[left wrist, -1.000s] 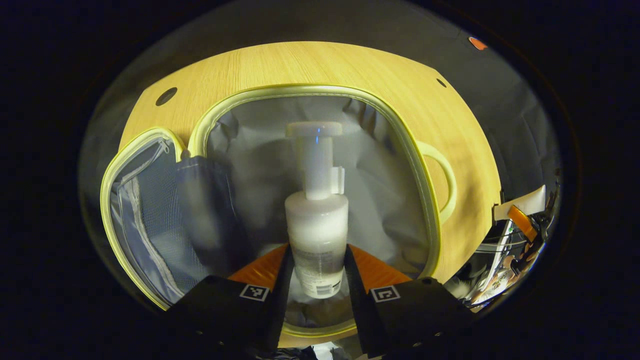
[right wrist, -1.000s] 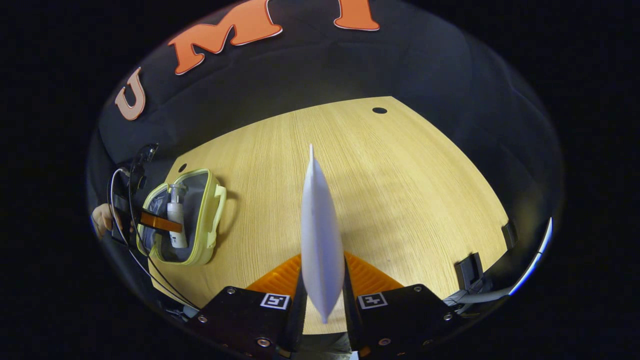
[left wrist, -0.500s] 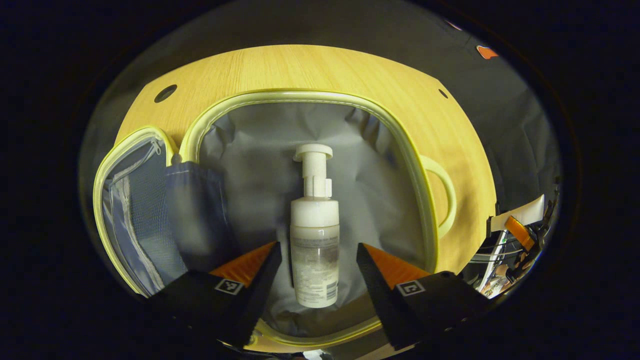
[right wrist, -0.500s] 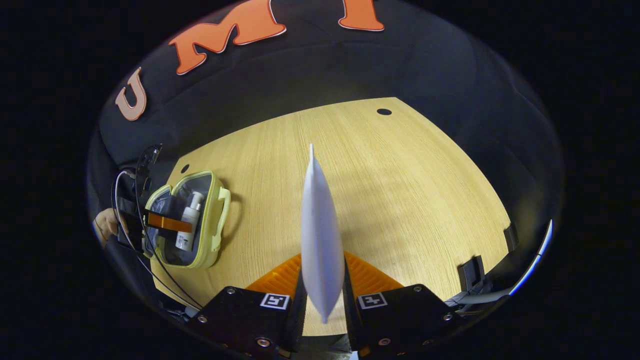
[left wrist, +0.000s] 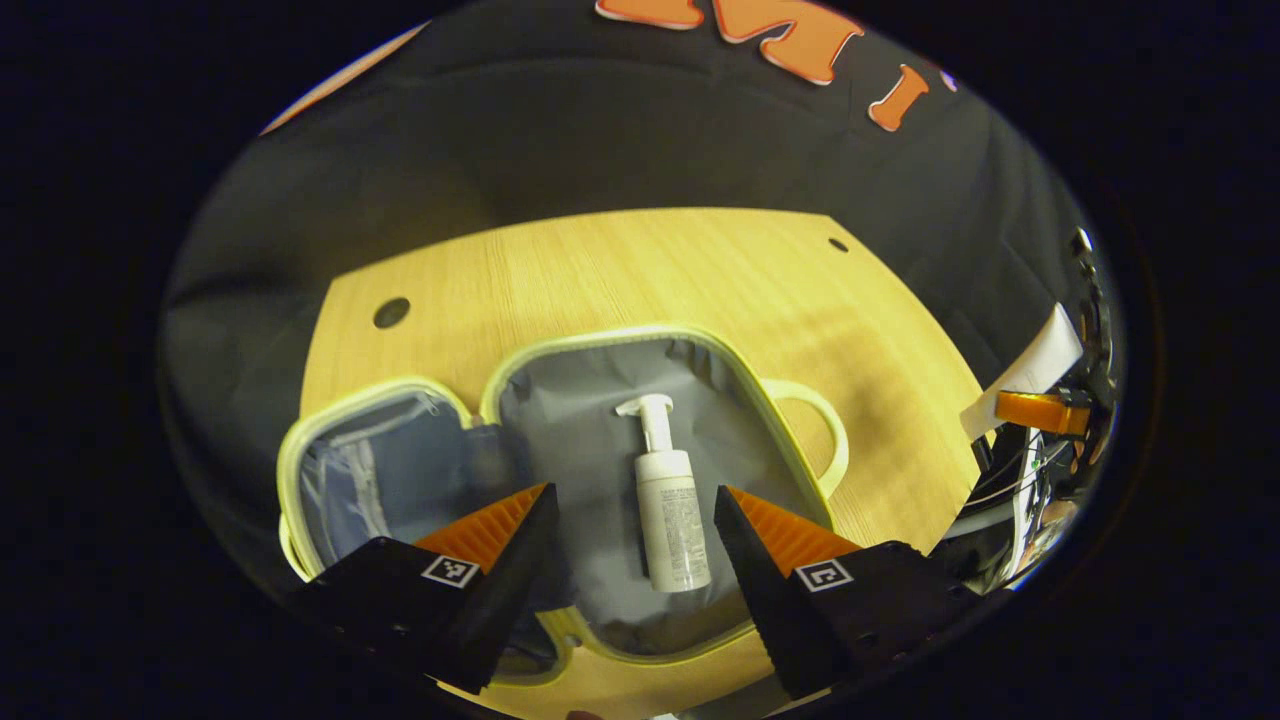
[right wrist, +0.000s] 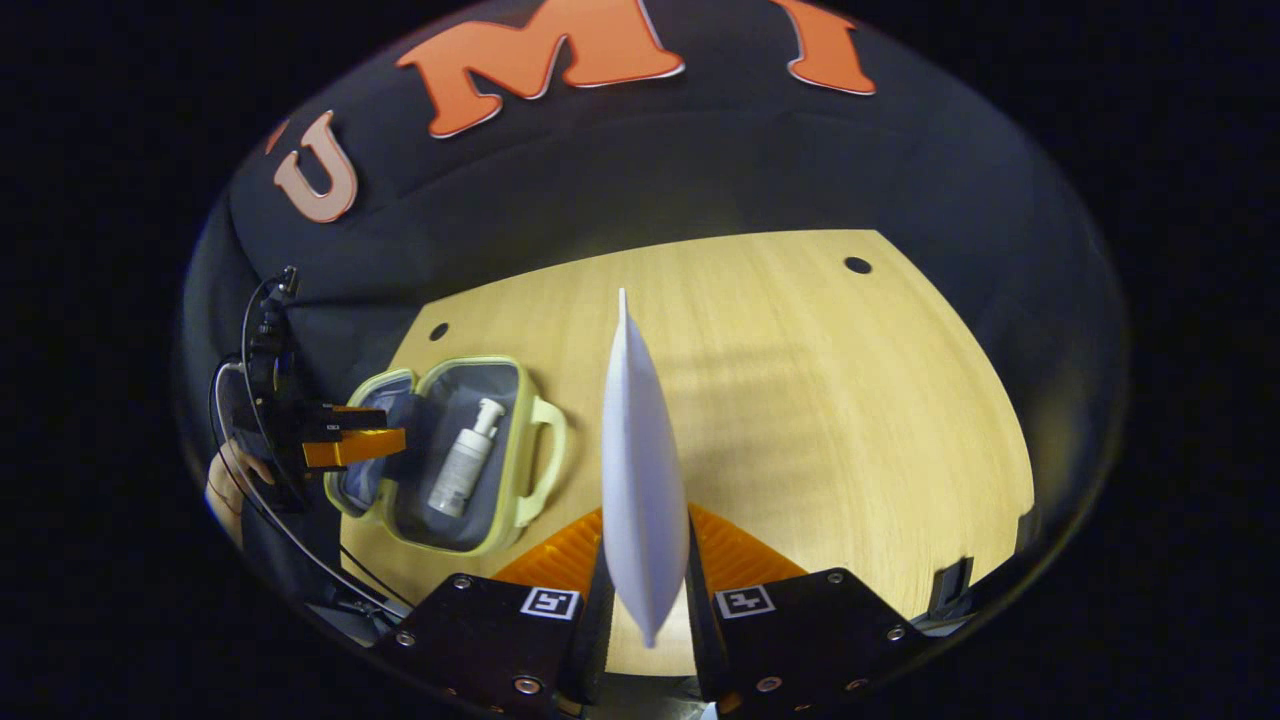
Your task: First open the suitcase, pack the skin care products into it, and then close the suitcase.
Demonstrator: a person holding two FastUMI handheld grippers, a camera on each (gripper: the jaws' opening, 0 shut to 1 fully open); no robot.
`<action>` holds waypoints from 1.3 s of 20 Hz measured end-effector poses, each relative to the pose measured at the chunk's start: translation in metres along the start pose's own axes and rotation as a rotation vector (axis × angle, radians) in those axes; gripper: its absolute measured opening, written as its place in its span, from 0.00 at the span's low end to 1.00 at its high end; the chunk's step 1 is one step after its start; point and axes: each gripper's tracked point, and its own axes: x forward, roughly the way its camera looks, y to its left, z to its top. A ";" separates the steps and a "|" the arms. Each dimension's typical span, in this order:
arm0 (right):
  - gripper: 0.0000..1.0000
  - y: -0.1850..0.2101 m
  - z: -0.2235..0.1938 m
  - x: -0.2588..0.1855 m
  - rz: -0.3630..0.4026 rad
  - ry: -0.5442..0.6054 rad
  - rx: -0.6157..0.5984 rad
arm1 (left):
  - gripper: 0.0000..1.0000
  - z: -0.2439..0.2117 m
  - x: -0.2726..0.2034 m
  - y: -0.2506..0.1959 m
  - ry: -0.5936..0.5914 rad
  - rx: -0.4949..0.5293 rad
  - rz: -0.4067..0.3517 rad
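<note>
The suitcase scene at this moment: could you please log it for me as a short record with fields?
suitcase: open flat on the wooden table, lid to one side
pump bottle: lying inside the main compartment, touched by neither gripper
left gripper: open, raised above the suitcase
right gripper: shut on a white tube, held over bare table
packing: bottle in, tube not yet in

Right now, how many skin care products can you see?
2: a pump bottle lying inside the open suitcase, and a flat white tube gripped by the right tool above the table.
</note>
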 end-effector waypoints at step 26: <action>0.36 0.184 -0.073 0.154 0.143 0.587 -0.029 | 0.99 -0.095 -0.188 0.168 -0.158 -0.203 0.282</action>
